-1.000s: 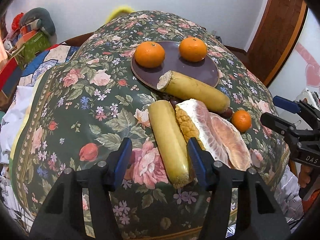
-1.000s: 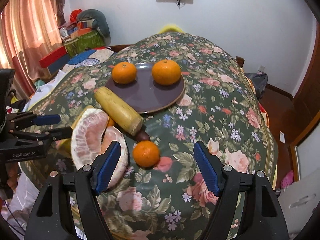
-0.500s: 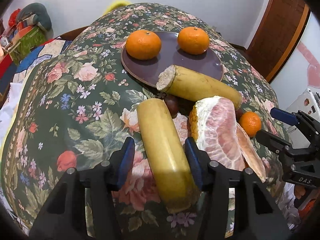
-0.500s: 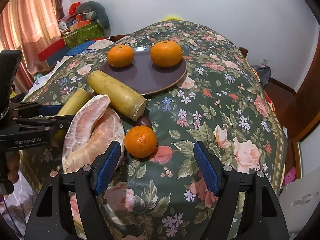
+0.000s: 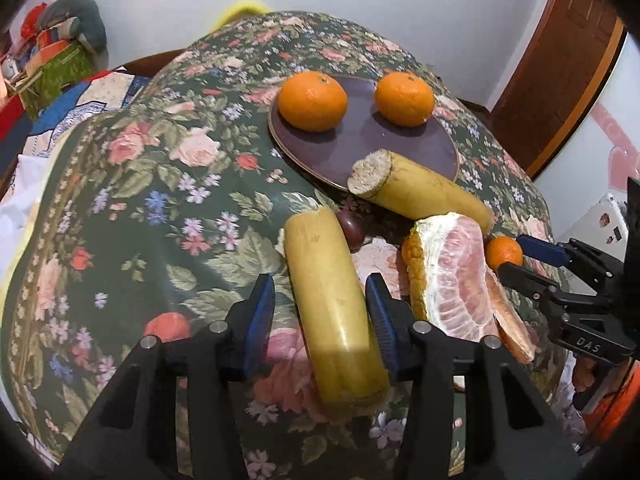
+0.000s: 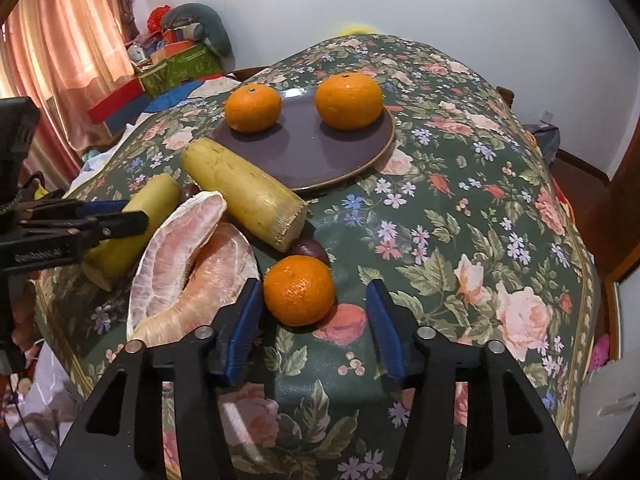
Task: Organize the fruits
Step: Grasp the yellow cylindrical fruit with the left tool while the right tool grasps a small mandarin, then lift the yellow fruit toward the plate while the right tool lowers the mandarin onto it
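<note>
A purple plate [image 5: 352,148] holds two oranges [image 5: 313,95] [image 5: 405,98]. A yellow cane piece [image 5: 420,192] leans on the plate's near rim. A second yellow cane piece [image 5: 332,304] lies between the fingers of my left gripper [image 5: 320,320], which is open, its right pad close to or touching it. Peeled pomelo pieces [image 5: 452,280] lie to its right. A loose orange [image 6: 298,290] lies on the cloth just ahead of my open right gripper [image 6: 312,328], between its fingertips. A dark round fruit [image 6: 310,250] sits behind that orange.
The floral tablecloth [image 6: 460,220] covers the whole table and falls away at the edges. Boxes and cushions [image 6: 180,56] are piled at the far left by a pink curtain [image 6: 60,52]. A wooden door [image 5: 560,80] stands at the right.
Both grippers moved forward and down. The left now straddles the near cane piece further along its length; the right has come up around the loose orange. Both stayed open.
</note>
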A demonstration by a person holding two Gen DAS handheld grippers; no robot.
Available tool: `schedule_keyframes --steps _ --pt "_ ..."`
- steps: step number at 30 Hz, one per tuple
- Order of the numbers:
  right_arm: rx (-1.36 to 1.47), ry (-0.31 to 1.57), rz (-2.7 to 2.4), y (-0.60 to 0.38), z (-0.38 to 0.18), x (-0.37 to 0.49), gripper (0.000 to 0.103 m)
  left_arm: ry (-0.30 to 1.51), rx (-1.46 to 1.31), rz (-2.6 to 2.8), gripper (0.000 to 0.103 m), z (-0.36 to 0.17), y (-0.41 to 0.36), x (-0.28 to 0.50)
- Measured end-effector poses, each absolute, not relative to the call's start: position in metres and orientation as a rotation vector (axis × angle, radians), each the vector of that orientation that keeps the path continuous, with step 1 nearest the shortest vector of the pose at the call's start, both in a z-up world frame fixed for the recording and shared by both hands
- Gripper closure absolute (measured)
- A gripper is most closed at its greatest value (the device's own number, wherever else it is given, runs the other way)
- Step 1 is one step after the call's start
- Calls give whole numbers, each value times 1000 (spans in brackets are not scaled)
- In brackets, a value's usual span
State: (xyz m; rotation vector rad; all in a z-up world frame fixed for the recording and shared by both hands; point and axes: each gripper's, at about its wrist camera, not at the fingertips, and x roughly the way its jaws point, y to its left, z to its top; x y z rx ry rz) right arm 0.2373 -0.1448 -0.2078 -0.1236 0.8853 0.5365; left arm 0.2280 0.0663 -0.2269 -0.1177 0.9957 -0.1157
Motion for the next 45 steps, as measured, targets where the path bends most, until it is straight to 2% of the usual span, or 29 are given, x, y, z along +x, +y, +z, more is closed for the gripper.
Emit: schedule_keyframes --steps 7,15,31,45 --pt "-118 889 577 -142 -208 237 69 993 -50 -77 61 -237 51 237" --pt "-128 882 568 -140 -205 236 69 988 -65 -67 68 -231 54 234" --pt "-119 764 556 -144 -161 236 70 863 -64 -55 68 -176 58 221" --pt "-104 689 546 -139 -142 261 70 765 -73 -101 69 -143 47 248"
